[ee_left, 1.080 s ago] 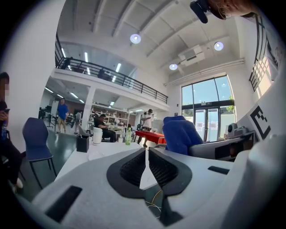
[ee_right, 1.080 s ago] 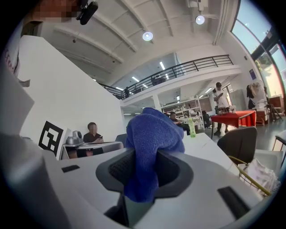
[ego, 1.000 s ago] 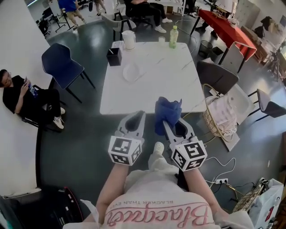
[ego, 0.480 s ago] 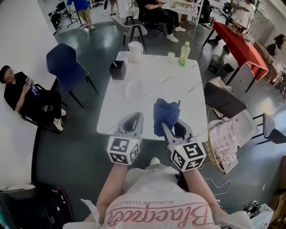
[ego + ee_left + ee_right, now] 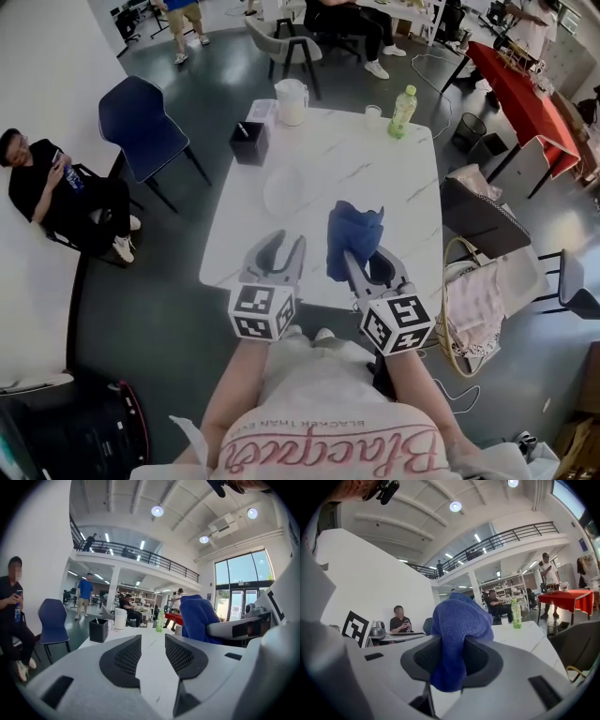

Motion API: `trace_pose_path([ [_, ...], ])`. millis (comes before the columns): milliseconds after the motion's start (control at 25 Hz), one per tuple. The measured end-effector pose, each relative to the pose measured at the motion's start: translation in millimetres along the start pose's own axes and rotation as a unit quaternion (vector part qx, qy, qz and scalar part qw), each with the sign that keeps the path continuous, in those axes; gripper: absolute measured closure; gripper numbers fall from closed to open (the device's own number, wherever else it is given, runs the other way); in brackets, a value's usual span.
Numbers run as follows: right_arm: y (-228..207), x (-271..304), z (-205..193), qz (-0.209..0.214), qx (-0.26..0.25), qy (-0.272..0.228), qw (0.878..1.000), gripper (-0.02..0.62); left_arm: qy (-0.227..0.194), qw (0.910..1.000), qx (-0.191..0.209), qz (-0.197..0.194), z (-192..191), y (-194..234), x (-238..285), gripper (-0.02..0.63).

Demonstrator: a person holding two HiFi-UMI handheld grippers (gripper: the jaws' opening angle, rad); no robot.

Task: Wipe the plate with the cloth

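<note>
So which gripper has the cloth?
The right gripper, jaws clamped on the blue cloth. The left gripper holds nothing; its jaws have just been opening.

Blue cloth [image 5: 353, 234] covers the right gripper [image 5: 354, 259] tips in head view. White plate [image 5: 284, 191] on white table [image 5: 398, 202], rim barely readable. Far bottle [image 5: 402, 97] label too small. Both hands hidden behind marker cubes [image 5: 262, 312]. Far black box [image 5: 249, 142] contents unclear.

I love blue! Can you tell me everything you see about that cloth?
The cloth is deep blue, soft and fuzzy-looking, like a towel. It is bunched up, not spread flat. The right tool pinches its middle, so a rounded lump stands above the jaws and a short end hangs below. It is held up in the air near the white table; only the tool touches it.
</note>
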State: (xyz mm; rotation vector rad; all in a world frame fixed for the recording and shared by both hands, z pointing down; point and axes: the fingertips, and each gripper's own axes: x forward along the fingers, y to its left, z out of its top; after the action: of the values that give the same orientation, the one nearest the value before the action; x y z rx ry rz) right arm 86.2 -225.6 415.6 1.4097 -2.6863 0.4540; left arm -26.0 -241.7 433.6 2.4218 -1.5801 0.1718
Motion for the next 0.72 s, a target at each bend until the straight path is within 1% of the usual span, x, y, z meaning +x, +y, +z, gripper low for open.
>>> trace_pose_path([
  [80, 0.1, 8.2, -3.3, 0.005, 0.005, 0.009, 1.000, 0.491, -0.004, 0.9999, 0.002, 0.009, -0.6, 8.1, 2.2, 0.431],
  [120, 0.6, 12.4, -3.5, 0.008, 0.006, 0.011, 1.000, 0.491, -0.006, 0.9999, 0.000, 0.011, -0.3, 12.4, 3.7, 0.422],
  [200, 1.7, 21.9, -3.4, 0.012, 0.008, 0.014, 1.000, 0.491, 0.003, 0.9999, -0.013, 0.006, -2.7, 20.7, 8.6, 0.420],
  [320, 0.6, 39.0, -5.3, 0.010, 0.013, 0.022, 1.000, 0.491, 0.032, 0.9988, -0.036, -0.003, -12.4, 36.7, 19.2, 0.420],
  [480, -2.5, 65.9, -6.1, 0.006, 0.012, 0.033, 0.999, 0.491, 0.058, 0.9969, -0.053, 0.004, -24.0, 70.4, 36.7, 0.422],
  [600, -6.5, 84.5, -3.3, 0.001, 0.008, 0.039, 0.999, 0.491, 0.078, 0.9943, -0.073, 0.004, -32.8, 96.3, 53.7, 0.422],
  [720, -9.4, 103.3, -2.0, 0.003, -0.001, 0.056, 0.998, 0.491, 0.092, 0.9919, -0.088, 0.005, -39.8, 122.2, 71.7, 0.422],
])
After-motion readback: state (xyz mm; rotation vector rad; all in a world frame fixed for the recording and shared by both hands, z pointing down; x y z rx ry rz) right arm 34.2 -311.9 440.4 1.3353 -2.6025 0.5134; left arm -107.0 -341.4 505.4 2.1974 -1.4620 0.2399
